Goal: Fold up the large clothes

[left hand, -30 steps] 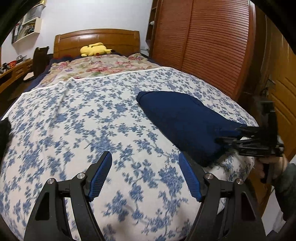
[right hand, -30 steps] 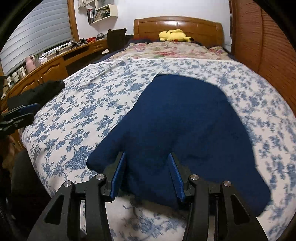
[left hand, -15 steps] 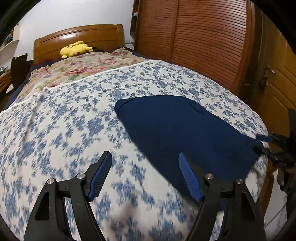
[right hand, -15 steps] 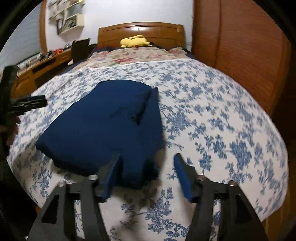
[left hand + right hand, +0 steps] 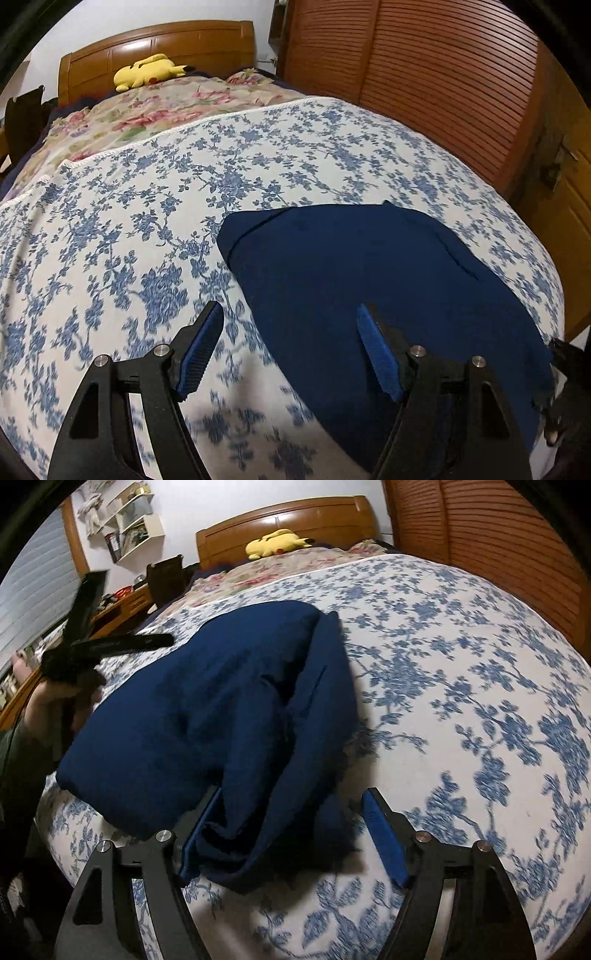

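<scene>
A dark navy garment [image 5: 369, 280] lies folded on the blue-flowered bed cover, near the bed's foot and right side. It also shows in the right wrist view [image 5: 221, 709], with a raised fold running along its right side. My left gripper [image 5: 290, 349] is open over the garment's near left edge, its right finger above the cloth. My right gripper [image 5: 291, 836] is open, its jaws astride the garment's bunched near corner, which lies between them. The left gripper also shows at the left of the right wrist view [image 5: 110, 642].
The bed [image 5: 110, 229] has a flowered quilt [image 5: 159, 110], a yellow plush toy [image 5: 147, 72] and a wooden headboard [image 5: 159, 44]. A slatted wardrobe [image 5: 424, 66] stands close on the right. A desk and shelves [image 5: 125, 535] stand on the left.
Both grippers have moved around the foot of the bed toward the garment. The right gripper has opened wider and its jaws now straddle the garment's near corner. The left stays open.
</scene>
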`<action>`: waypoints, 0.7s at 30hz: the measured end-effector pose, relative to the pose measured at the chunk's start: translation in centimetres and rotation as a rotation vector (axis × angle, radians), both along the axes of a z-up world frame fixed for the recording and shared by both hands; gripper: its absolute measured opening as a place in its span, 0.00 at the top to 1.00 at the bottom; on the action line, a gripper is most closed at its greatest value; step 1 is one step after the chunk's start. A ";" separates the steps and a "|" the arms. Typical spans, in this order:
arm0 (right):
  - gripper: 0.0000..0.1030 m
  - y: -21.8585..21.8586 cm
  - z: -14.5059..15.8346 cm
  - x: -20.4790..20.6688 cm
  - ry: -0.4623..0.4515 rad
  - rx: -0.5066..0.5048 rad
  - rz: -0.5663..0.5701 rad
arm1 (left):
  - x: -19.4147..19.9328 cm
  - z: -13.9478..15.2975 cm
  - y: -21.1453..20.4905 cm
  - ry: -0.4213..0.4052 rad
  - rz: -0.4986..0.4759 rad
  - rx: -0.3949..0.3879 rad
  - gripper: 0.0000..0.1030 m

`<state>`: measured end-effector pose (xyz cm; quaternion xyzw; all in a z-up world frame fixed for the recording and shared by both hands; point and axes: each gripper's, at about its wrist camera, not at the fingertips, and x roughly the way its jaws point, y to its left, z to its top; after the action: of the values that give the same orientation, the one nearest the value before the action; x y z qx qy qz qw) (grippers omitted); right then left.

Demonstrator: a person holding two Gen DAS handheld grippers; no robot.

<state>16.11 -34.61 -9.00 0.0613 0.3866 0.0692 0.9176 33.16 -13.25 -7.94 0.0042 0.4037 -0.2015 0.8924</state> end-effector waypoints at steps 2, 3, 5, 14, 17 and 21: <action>0.25 -0.1 -0.5 0.5 -0.002 -0.008 0.011 | 1.1 -0.5 -0.3 0.013 0.007 0.007 0.27; 0.25 -0.1 -0.6 0.7 -0.001 -0.008 0.016 | 1.9 -0.9 -0.4 0.023 0.011 0.009 0.27; 0.25 -0.4 -0.8 0.9 0.000 0.000 0.021 | 2.8 -1.6 -0.6 0.043 0.017 0.009 0.27; 0.26 -0.5 -1.4 1.3 -0.014 0.012 0.031 | 5.5 -3.6 -0.2 0.115 0.034 -0.071 0.27; 0.26 -0.7 -1.6 1.6 -0.012 0.022 0.037 | 5.6 -3.5 -0.3 0.116 0.028 -0.067 0.28; 0.27 -0.5 -1.6 1.6 -0.018 0.018 0.036 | 5.6 -3.2 -0.7 0.105 0.002 -0.072 0.46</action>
<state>17.72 -35.08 -10.59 0.0621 0.3787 0.0897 0.9191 38.73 -13.91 -11.12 -0.0392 0.4426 -0.2148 0.8697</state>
